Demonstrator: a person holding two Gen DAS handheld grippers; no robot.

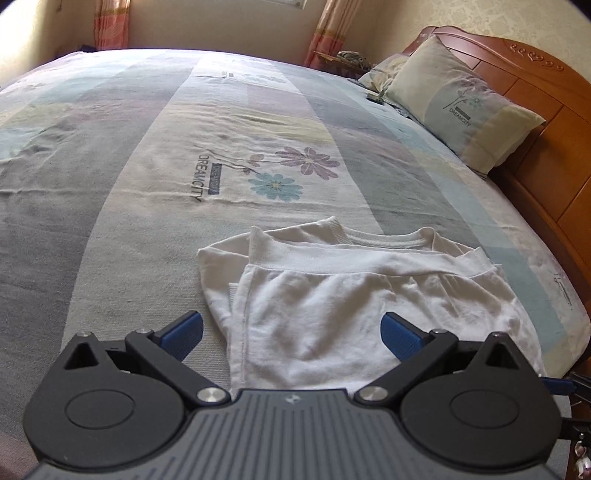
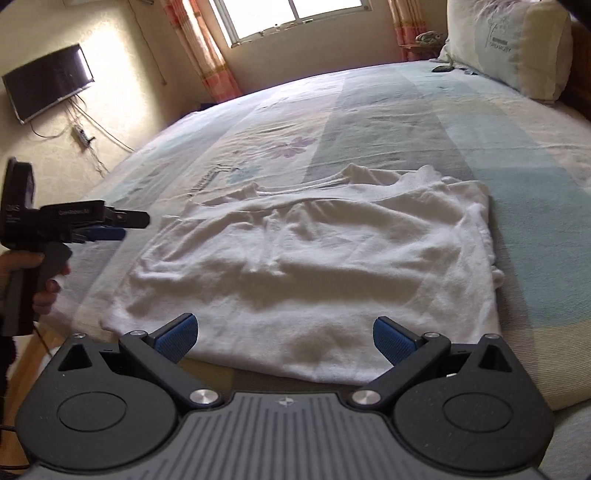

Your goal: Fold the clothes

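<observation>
White cotton shirt lies partly folded on the bed, just ahead of you. It looks light, soft and floppy; pinch a doubled edge or corner. Your left gripper and right gripper have their fingers wide, empty. Beyond: pillow, curtained window.

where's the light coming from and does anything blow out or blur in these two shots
Right wrist view: the window is overexposed, backlighting the bed, and the white shirt shows soft wrinkle shadows. Left wrist view: the bedspread's far edge washes out; fisheye bends the headboard.
</observation>
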